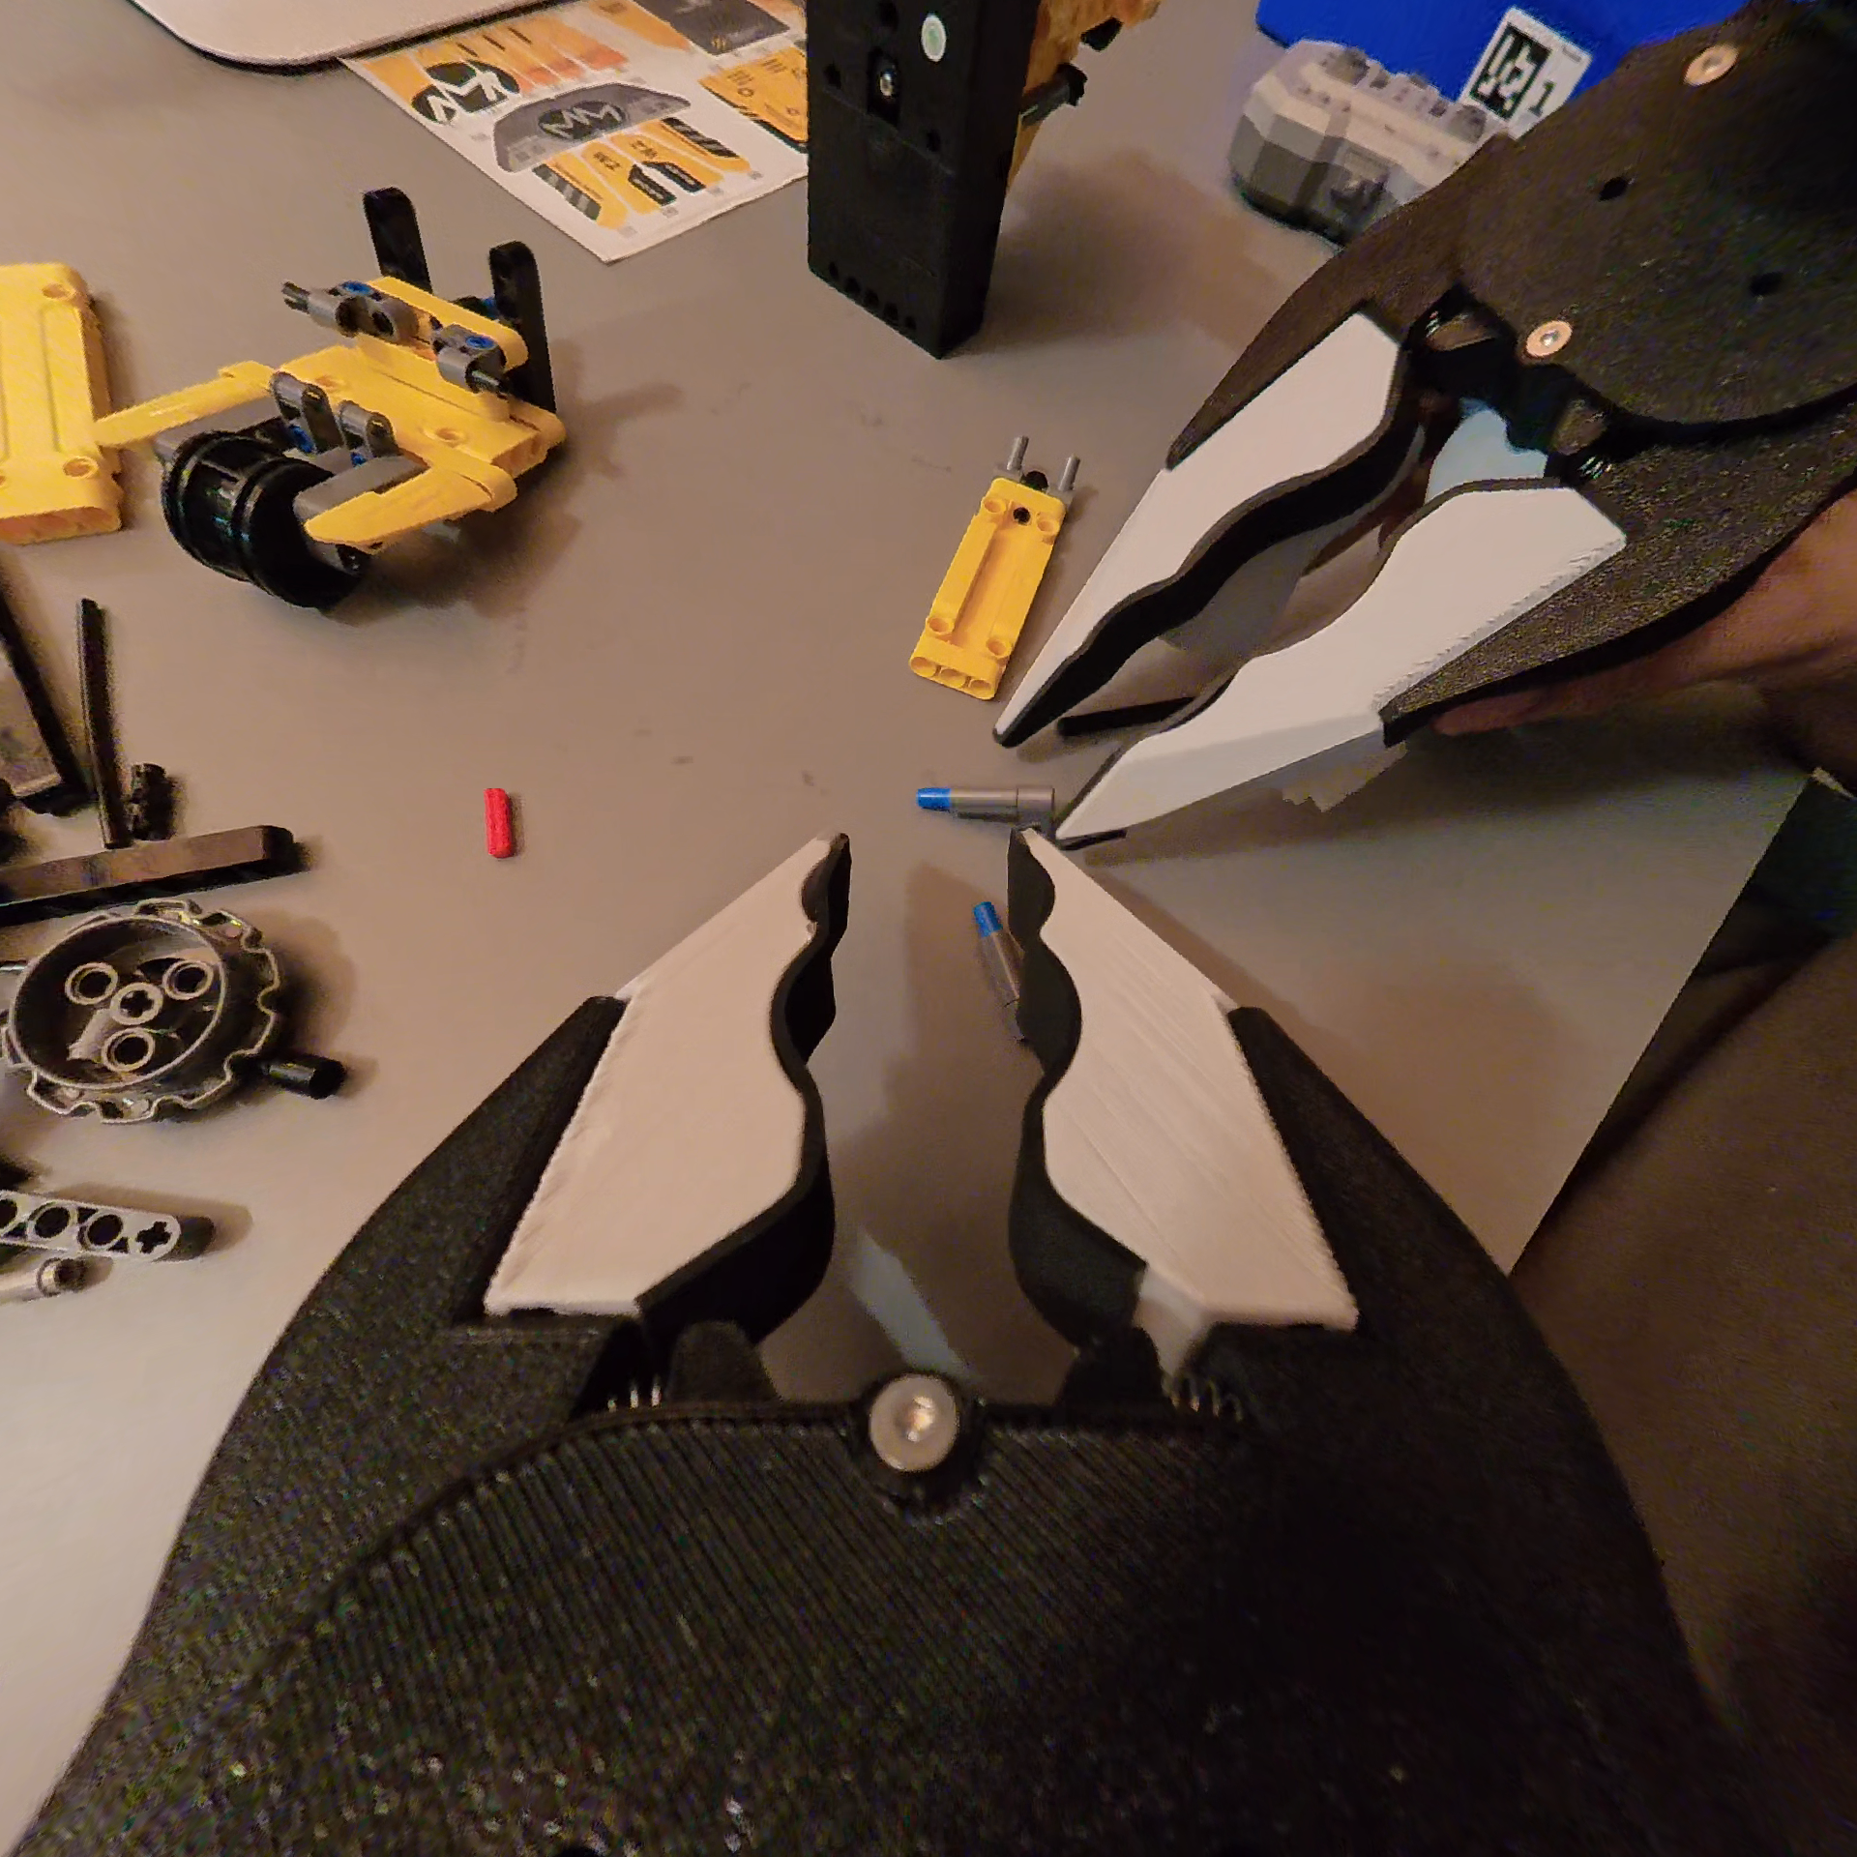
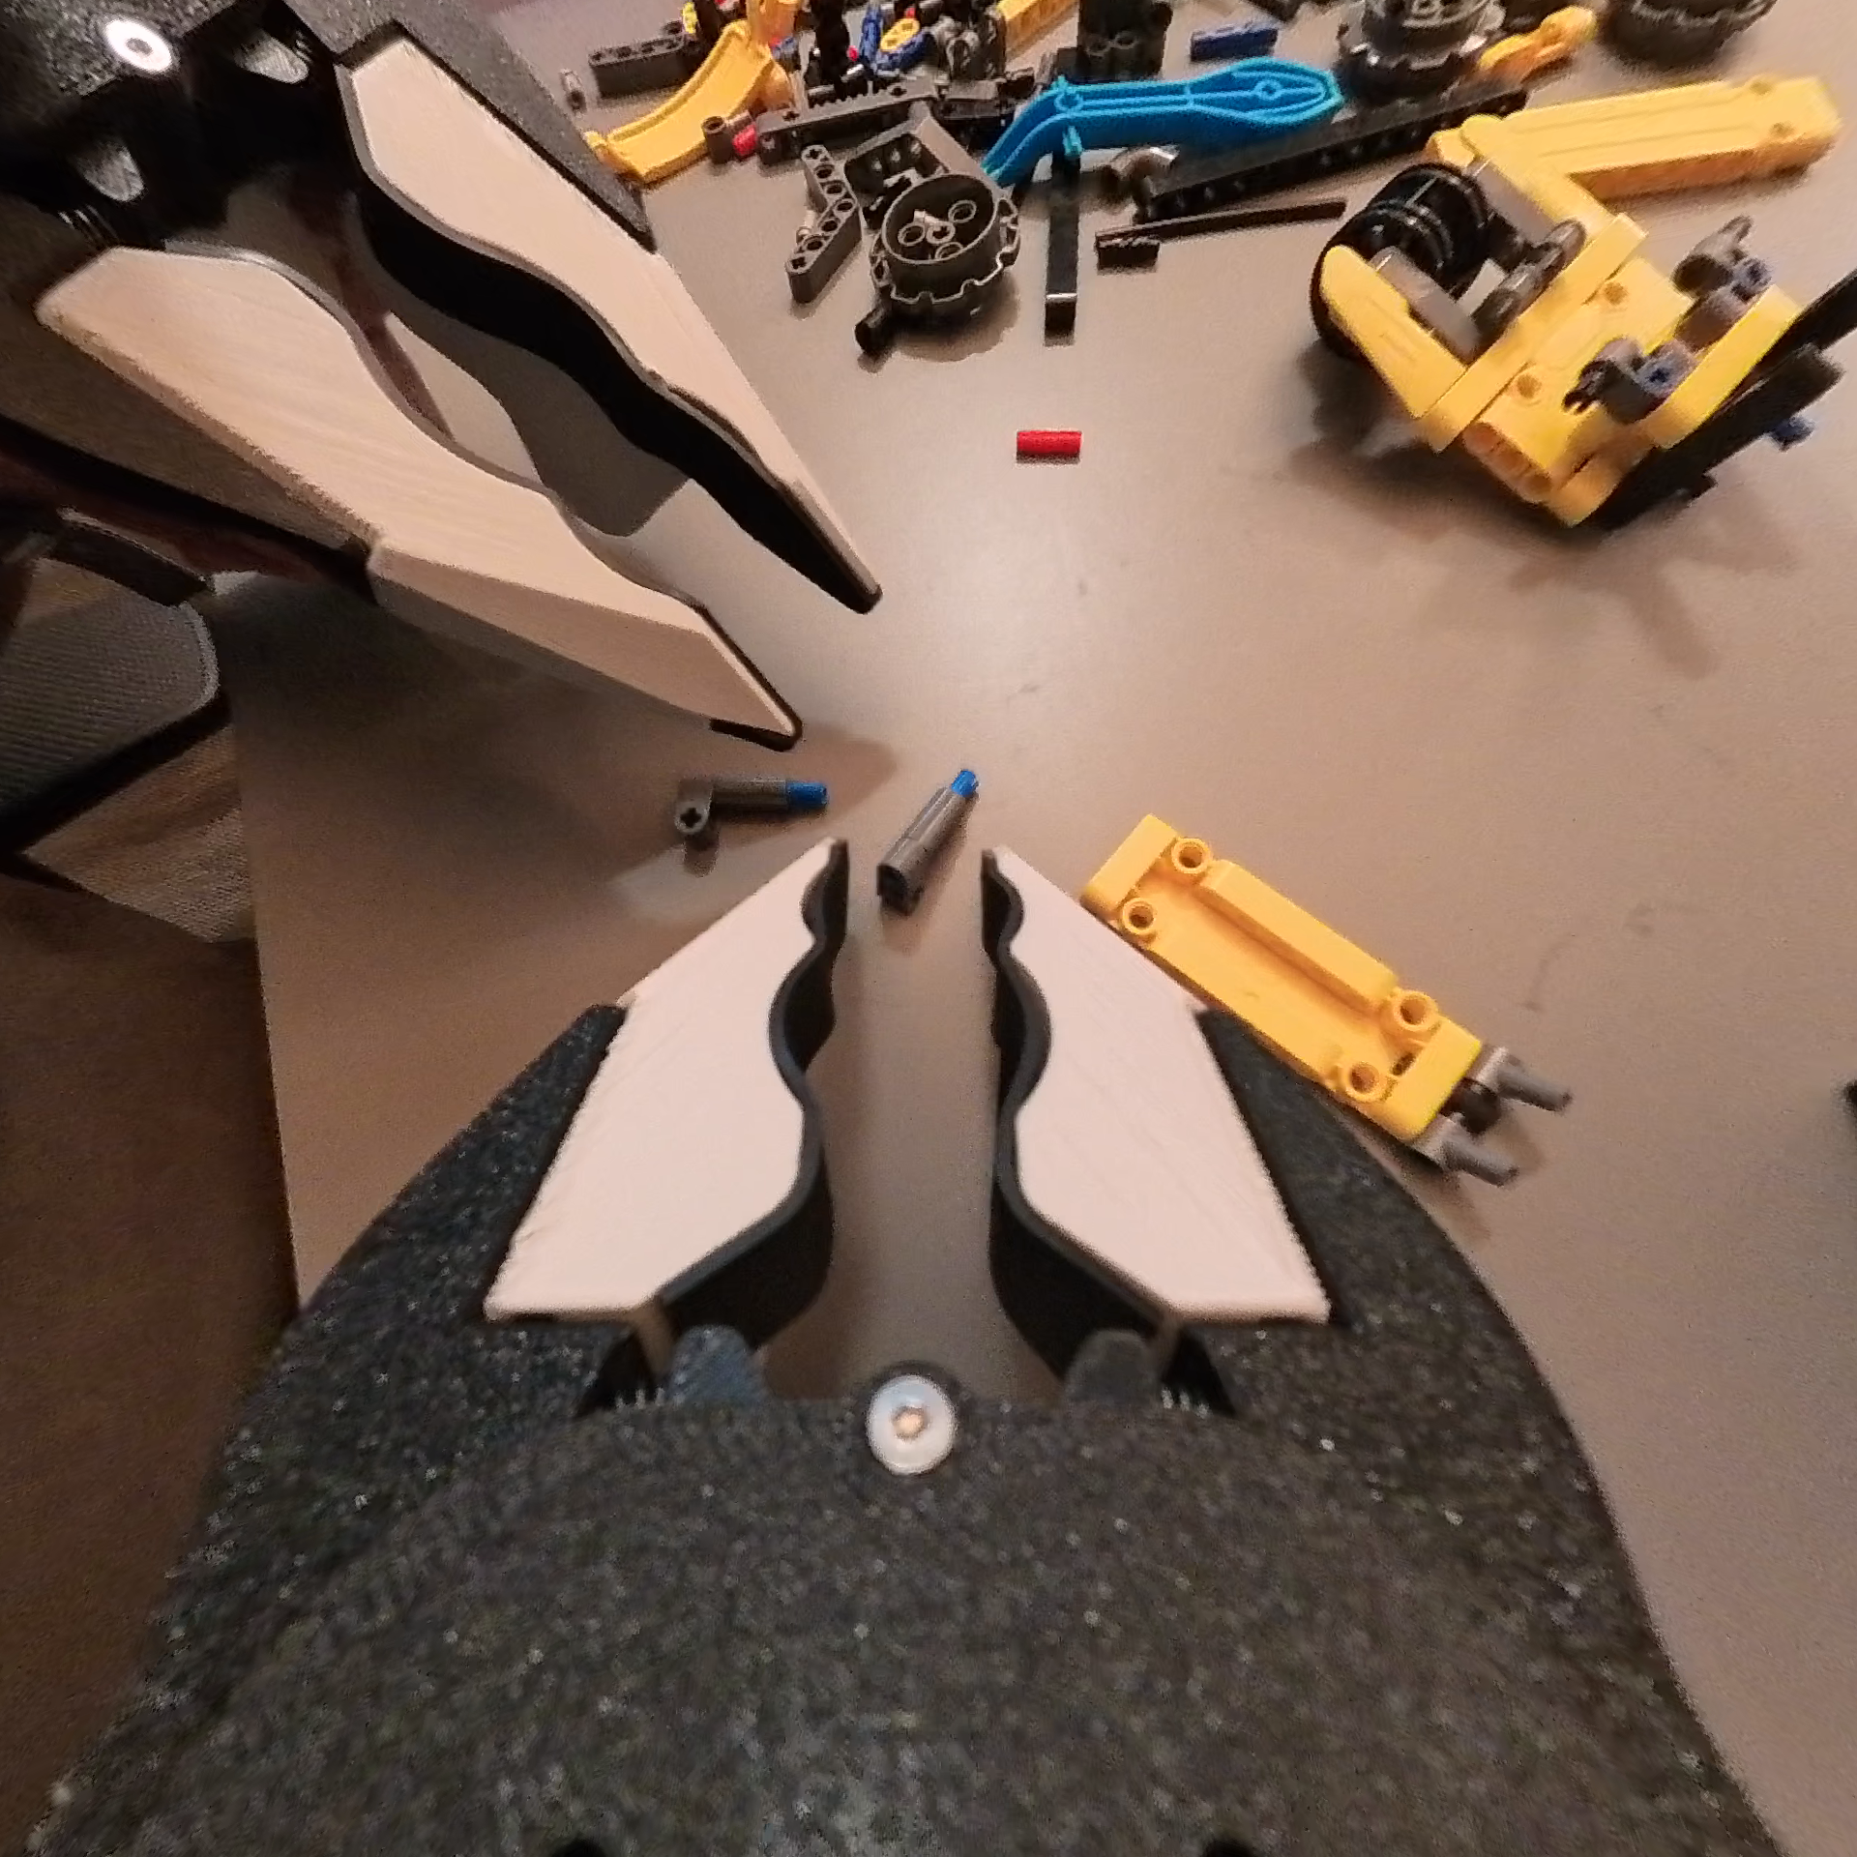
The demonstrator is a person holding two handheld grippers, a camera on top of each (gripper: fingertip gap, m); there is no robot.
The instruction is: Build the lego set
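Two grey pins with blue tips lie on the grey table [image 1: 703,643]. One pin [image 2: 924,839] lies between the fingertips of my right gripper [image 2: 912,852], which is open and not closed on it; the left wrist view shows this pin [image 1: 980,801] at the right gripper's [image 1: 1035,789] tips. The other pin [image 1: 995,955] lies just outside the right finger of my left gripper [image 1: 930,844], which is open and empty. In the right wrist view this pin [image 2: 749,799] sits just below the left gripper [image 2: 826,671].
A yellow panel [image 1: 990,588] [image 2: 1276,975] lies beside the right gripper. A red stub [image 1: 498,822], a yellow wheeled assembly [image 1: 382,422], a grey hub [image 1: 141,1010], a sticker sheet [image 1: 603,111] and a black block [image 1: 904,171] lie around. A parts pile [image 2: 1005,100] is farther off. The table edge [image 2: 266,1005] is near.
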